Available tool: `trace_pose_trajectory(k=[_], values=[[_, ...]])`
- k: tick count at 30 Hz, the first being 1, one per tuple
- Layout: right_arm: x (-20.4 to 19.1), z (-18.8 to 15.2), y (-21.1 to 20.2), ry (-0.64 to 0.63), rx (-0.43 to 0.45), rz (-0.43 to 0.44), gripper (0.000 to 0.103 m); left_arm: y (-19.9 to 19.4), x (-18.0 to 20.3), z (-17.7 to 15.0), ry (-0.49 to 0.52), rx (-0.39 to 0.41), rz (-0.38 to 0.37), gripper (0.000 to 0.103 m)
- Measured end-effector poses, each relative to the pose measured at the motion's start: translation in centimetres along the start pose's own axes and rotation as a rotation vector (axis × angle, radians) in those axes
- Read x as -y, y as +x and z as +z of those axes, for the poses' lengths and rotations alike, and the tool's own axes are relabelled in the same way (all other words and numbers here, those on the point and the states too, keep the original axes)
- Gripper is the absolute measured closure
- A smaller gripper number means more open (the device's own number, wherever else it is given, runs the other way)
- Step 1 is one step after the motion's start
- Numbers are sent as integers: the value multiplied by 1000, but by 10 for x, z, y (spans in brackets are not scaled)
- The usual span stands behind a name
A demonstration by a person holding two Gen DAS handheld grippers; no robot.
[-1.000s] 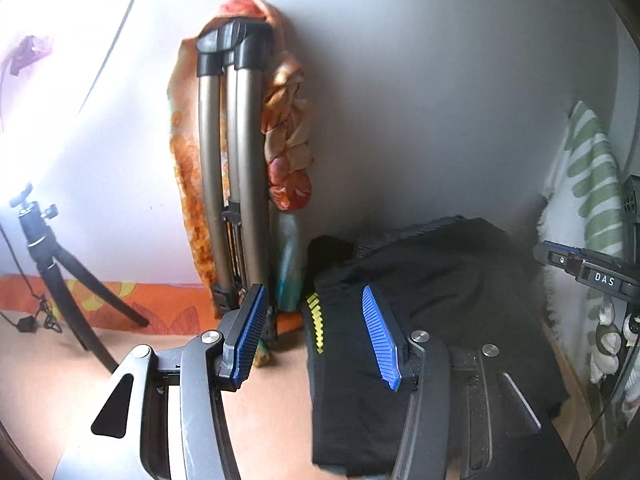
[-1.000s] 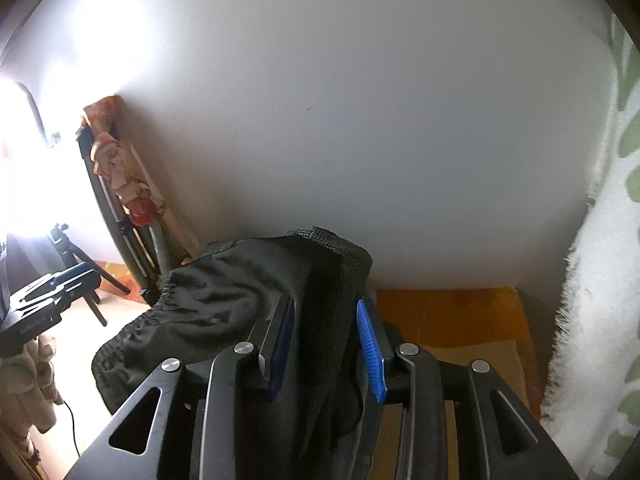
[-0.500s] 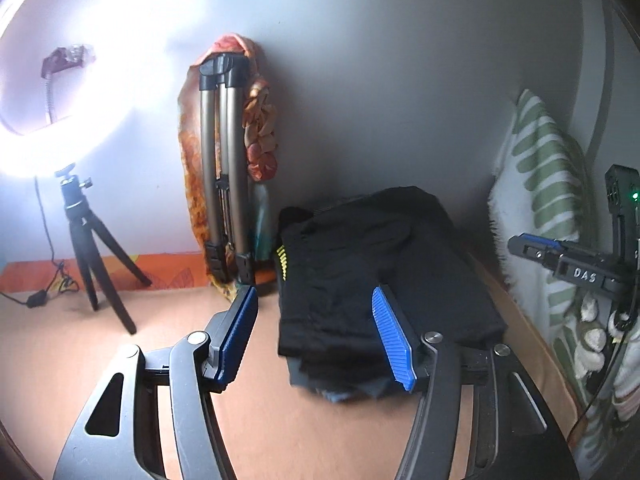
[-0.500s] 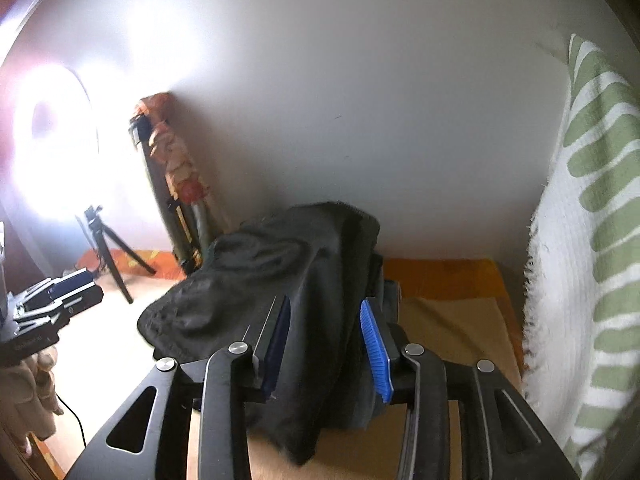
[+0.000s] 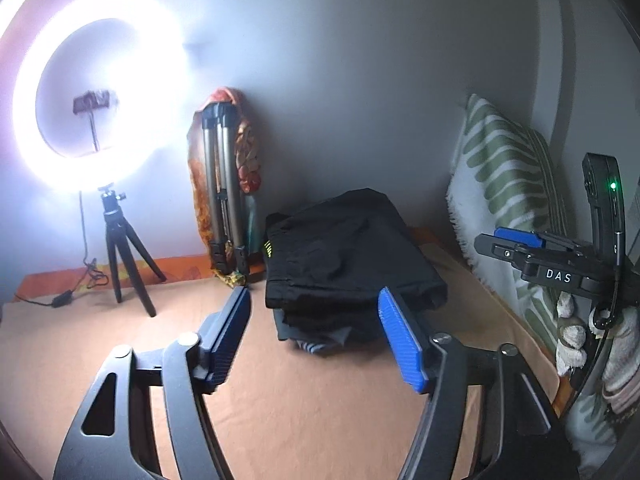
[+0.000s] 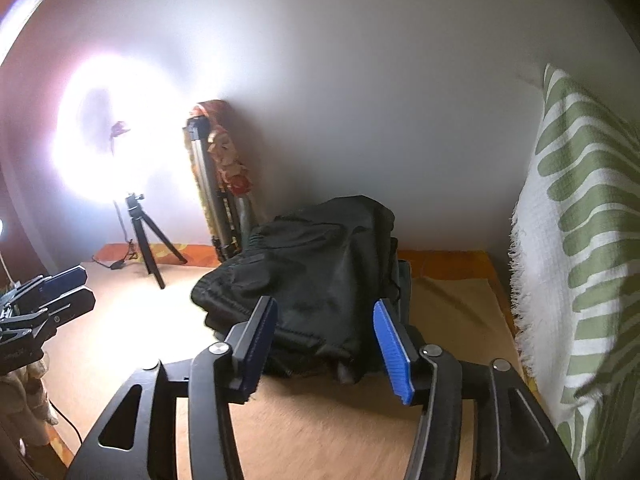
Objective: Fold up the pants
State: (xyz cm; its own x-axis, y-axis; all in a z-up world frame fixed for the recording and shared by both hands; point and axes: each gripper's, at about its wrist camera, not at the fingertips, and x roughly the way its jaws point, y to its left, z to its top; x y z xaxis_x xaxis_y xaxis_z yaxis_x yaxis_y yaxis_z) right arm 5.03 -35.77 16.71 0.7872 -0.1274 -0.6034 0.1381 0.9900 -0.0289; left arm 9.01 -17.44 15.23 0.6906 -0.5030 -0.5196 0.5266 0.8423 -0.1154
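The black pants (image 5: pixel 344 256) lie folded in a stack on the tan bed surface (image 5: pixel 304 408) near the back wall, on top of other folded cloth. They also show in the right wrist view (image 6: pixel 320 276). My left gripper (image 5: pixel 316 332) is open and empty, just in front of the stack. My right gripper (image 6: pixel 320 340) is open and empty, its jaws apart in front of the stack's near edge. The right gripper also shows at the right edge of the left wrist view (image 5: pixel 532 252), and the left gripper at the left edge of the right wrist view (image 6: pixel 48 300).
A lit ring light (image 5: pixel 96 104) on a small black tripod (image 5: pixel 120 256) stands at the back left. A folded silver tripod (image 5: pixel 224 200) with orange cloth leans on the wall. A white and green striped pillow (image 5: pixel 504 200) stands along the right side.
Both grippers have pulled back from the pants. The right gripper let go of the black cloth and opened wider. The pants now rest on the stack.
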Motion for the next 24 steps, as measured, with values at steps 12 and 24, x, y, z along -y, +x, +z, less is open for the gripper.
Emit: trace_pose_trajectory(k=[12,24], values=[[-50,-36,-49,-36,66,22,29,-53,8,-39,39,22,36,21],[-82,-80,-61,6,118,-1,14,-70,-15,-88,-5,-28,82,21]])
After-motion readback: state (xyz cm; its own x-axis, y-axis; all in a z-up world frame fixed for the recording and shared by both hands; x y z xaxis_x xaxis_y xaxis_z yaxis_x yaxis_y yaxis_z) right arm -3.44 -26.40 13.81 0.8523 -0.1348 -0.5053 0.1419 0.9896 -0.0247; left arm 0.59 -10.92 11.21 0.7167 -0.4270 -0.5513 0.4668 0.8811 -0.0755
